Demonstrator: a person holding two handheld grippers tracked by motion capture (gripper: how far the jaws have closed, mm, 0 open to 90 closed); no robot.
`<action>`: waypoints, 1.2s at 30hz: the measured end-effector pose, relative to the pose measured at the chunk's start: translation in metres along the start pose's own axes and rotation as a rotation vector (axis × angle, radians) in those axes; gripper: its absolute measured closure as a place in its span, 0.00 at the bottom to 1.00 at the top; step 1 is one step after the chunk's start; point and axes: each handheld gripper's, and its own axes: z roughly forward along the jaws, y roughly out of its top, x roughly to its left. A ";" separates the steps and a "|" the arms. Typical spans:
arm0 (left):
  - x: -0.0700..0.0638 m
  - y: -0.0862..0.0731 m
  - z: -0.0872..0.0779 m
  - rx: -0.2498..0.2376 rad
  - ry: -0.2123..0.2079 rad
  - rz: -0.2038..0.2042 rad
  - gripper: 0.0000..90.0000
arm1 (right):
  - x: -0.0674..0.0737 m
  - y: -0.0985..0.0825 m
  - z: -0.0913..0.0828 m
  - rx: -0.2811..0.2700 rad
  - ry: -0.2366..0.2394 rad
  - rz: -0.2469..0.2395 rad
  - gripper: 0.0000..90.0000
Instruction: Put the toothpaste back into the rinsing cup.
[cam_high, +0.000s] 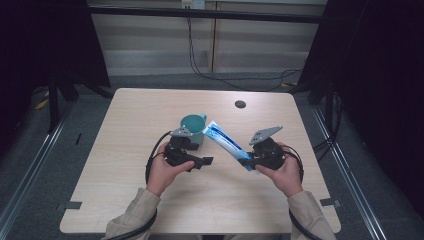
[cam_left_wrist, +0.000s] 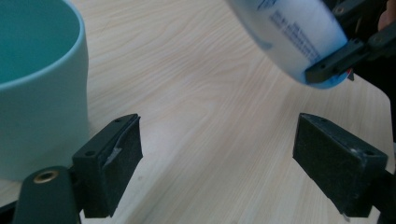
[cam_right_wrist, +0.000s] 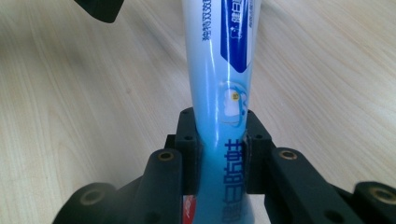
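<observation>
Now we hold toothpaste tube (cam_high: 227, 142) clamped at tail in right gripper (cam_high: 248, 161), long axis slanting up-left toward teal cup (cam_high: 193, 123) on counter (cam_high: 125, 170); left gripper (cam_high: 205, 161) open, empty, just beside cup

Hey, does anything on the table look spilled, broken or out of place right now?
Nothing stands out. The teal mug stands upright on the table; no spill shows. The toothpaste tube slants above the table because the right gripper is clamped on its flat end. The left gripper is open.
</observation>
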 end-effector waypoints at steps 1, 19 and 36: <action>0.000 0.001 0.001 -0.003 -0.013 -0.004 0.17 | 0.001 0.000 0.000 0.002 0.000 0.006 0.82; -0.010 0.023 0.020 -0.083 -0.066 -0.087 0.17 | 0.006 0.004 0.003 -0.019 -0.007 -0.009 0.81; -0.014 0.030 0.015 -0.191 -0.071 -0.156 0.30 | 0.014 0.009 0.013 -0.044 -0.004 -0.011 0.81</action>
